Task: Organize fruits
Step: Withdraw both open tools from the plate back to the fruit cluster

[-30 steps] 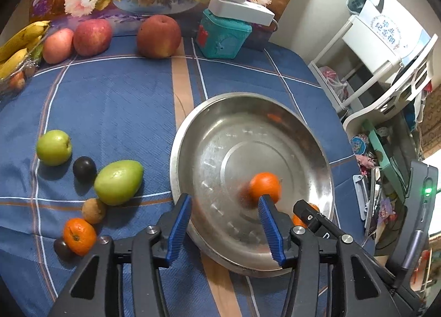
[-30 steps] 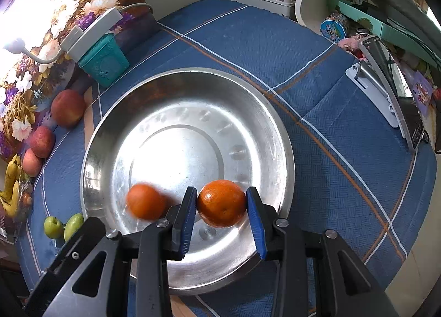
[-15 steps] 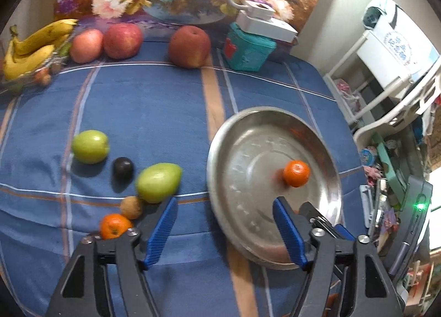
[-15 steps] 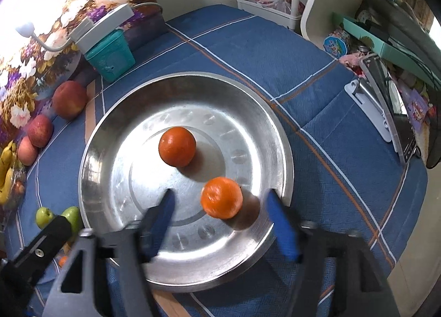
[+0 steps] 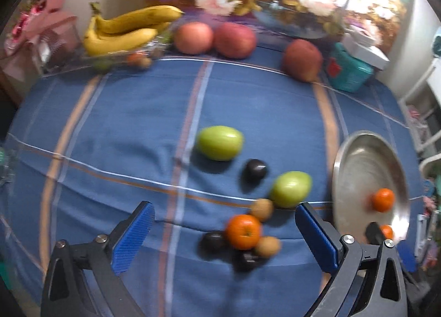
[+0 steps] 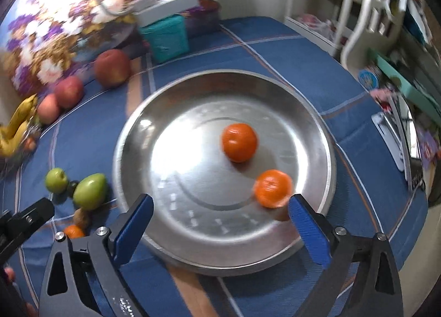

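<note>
Between the spread, empty jaws of the left tool point(image 5: 224, 234), which have just been opening, sits an orange point(image 5: 243, 231) on the tabletop point(image 5: 124, 124), likely the next pick. Jaws just opened too, the right tool point(image 6: 220, 223) hangs released over the steel plate point(image 6: 317, 129), two oranges point(image 6: 239, 142) collected inside.

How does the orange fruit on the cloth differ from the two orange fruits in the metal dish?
The orange on the cloth lies among small dark and brown fruits that crowd against it; the two oranges in the dish lie on bare metal, apart from each other. The first sits between the open jaws of the left gripper; the dish pair lies ahead of the right gripper. All three look alike in colour and roundness.
</note>
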The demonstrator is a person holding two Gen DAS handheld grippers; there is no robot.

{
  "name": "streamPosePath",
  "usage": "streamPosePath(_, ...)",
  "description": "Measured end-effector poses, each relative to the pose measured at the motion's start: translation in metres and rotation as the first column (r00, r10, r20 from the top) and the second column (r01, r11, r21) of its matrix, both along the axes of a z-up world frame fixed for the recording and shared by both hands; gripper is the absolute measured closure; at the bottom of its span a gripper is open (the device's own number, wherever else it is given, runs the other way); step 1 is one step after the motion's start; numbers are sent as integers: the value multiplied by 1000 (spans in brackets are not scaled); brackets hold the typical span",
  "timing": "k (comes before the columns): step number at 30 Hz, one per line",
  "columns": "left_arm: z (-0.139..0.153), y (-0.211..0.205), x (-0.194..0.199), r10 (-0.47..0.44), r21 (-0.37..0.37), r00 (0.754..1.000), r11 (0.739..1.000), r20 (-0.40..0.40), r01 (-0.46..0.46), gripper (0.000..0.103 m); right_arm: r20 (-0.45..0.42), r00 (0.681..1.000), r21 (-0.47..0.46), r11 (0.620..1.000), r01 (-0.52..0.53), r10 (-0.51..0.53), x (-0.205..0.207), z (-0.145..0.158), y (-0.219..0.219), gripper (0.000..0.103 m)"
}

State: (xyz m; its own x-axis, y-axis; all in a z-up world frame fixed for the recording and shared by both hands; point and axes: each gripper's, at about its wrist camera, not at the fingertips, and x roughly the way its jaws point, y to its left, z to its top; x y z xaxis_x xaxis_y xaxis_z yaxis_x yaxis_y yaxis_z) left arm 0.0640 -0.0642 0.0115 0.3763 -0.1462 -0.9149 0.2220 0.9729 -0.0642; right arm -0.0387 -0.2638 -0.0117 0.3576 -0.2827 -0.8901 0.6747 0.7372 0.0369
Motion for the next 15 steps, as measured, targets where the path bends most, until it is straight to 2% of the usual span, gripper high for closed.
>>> streamPosePath(4, 2, 13, 2, 22, 44, 999, 999, 30, -24, 0, 42, 996, -24, 996, -82, 83, 9, 9, 22, 5)
streamPosePath(8, 8, 29, 3, 51, 50, 996, 997, 67, -54, 0, 79, 983, -87, 983, -161, 168, 20, 18, 48, 5)
streamPosePath(15, 15, 58, 11, 128, 52, 987, 990, 95, -133, 0, 77, 959, -64, 961, -268, 273, 35, 11, 83, 4)
